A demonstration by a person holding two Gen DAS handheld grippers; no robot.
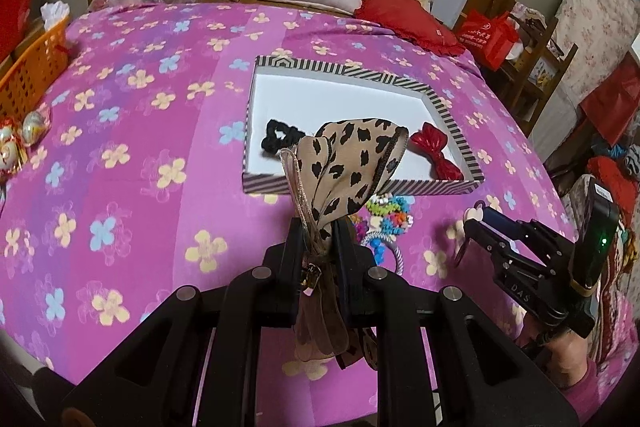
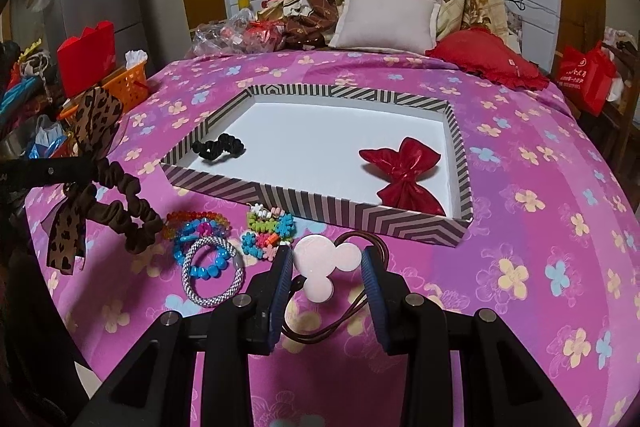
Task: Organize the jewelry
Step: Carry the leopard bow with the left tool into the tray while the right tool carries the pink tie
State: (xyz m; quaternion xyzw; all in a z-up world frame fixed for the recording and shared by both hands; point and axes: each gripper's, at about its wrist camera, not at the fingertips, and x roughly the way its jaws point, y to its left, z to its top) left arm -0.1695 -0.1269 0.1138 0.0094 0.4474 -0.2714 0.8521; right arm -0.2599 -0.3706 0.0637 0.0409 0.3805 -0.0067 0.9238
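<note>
My left gripper (image 1: 316, 227) is shut on a leopard-print bow scrunchie (image 1: 348, 163) and holds it above the bedspread in front of the striped box (image 1: 360, 185). The scrunchie also shows in the right wrist view (image 2: 96, 155), with its brown loop hanging. The box (image 2: 320, 205) holds a black scrunchie (image 2: 218, 147) and a red bow (image 2: 404, 167). My right gripper (image 2: 326, 255) is open around a pink mouse-shaped hair tie (image 2: 324, 261) that lies on the bedspread. Several bead bracelets (image 2: 208, 255) lie left of it.
An orange basket (image 1: 36, 67) stands at the bed's left edge. A white pillow (image 2: 386, 19), a red cushion (image 2: 488, 61) and piled cloth lie at the head. A red bag (image 2: 588, 75) stands right of the bed.
</note>
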